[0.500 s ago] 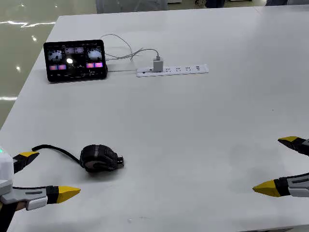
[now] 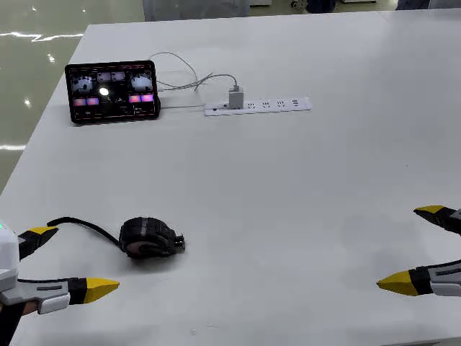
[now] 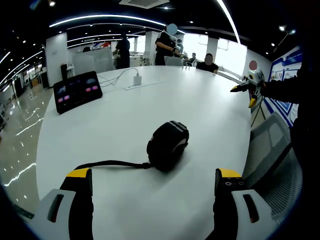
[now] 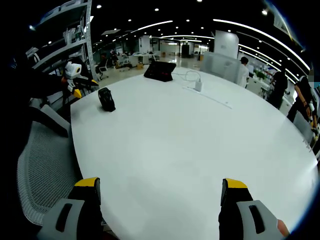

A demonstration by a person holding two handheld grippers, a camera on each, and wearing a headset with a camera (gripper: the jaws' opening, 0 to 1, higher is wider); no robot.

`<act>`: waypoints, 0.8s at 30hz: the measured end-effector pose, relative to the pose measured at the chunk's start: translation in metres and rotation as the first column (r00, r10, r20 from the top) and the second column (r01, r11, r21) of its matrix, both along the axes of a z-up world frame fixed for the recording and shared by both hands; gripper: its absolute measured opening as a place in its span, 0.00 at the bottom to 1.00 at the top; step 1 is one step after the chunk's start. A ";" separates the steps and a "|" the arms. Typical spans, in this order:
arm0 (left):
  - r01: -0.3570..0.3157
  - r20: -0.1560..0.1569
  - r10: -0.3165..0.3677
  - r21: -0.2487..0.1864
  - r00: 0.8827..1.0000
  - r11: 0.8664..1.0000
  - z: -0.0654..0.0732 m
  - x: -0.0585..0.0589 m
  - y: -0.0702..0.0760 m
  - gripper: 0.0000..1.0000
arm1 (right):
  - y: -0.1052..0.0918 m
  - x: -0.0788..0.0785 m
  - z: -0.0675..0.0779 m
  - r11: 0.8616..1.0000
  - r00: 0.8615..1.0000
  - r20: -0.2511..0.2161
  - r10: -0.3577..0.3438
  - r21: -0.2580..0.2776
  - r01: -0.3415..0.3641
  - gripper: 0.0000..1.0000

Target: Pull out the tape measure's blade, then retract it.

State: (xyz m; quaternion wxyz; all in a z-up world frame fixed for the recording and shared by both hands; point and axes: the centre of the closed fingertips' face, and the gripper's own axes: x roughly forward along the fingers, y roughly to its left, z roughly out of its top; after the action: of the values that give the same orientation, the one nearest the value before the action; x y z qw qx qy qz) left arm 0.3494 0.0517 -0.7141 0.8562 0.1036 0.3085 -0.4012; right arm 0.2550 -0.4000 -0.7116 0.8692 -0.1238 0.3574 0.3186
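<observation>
**Tape measure lay untouched between open claws**

The small black tape measure with a rounded, rubber-clad case lay on its side near the front left of the white table. Its thin black wrist strap trailed away to the left. The left gripper hovered just beside it, yellow-tipped jaws spread wide and holding nothing. The strap's end lay close to the upper jaw, though I could not tell whether they touched. The right gripper hung well apart at the right edge, likewise released and empty.

The case looked compact, hard and fairly dense for its size. It would likely slide on the smooth top unless clamped across its flat faces. The strap was limp and would give no real hold. The little nub at the case's right end was probably the blade's hook, though it was too small to be sure. One claw on the body and the other pinching that tip seemed the sensible hold. A steel blade would be stiff but springy and might snap back sharply.

The tabletop was glossy and bare nearby. A dark tablet with a lit screen and a white power strip with a plugged-in charger sat at the far side. Beyond lay a large open hall with strip lights, a shiny floor and several people standing.
</observation>
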 end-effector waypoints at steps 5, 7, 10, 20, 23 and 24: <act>0.005 -0.013 -0.005 0.006 1.000 1.000 -0.001 0.001 -0.001 0.99 | 0.000 0.001 0.000 1.000 1.000 0.002 -0.004 -0.002 0.004 0.99; 0.006 -0.017 -0.006 0.006 1.000 1.000 -0.002 0.001 -0.001 0.99 | 0.000 0.002 0.000 1.000 1.000 0.002 -0.002 -0.007 0.002 0.99; 0.011 -0.013 -0.011 0.004 1.000 1.000 -0.001 0.002 -0.001 0.99 | 0.002 0.004 0.001 1.000 1.000 0.005 0.002 -0.007 -0.002 0.99; 0.058 0.021 -0.060 0.068 0.998 0.996 0.001 0.009 -0.002 0.99 | 0.013 0.010 0.002 1.000 0.999 0.014 0.029 -0.006 -0.029 0.99; 0.058 0.028 -0.059 0.046 0.998 0.997 0.006 0.013 -0.007 0.99 | 0.021 0.017 0.004 0.999 0.998 0.042 0.043 0.006 -0.044 0.99; 0.059 0.033 -0.061 0.047 0.998 0.997 0.007 0.015 -0.007 0.99 | 0.024 0.018 0.003 0.999 0.998 0.038 0.044 0.006 -0.045 0.99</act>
State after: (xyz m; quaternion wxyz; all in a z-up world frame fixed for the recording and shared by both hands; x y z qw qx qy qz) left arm 0.3642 0.0447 -0.7070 0.8464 0.1394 0.2996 -0.4176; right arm 0.2726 -0.3763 -0.7090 0.8689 -0.1348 0.3370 0.3367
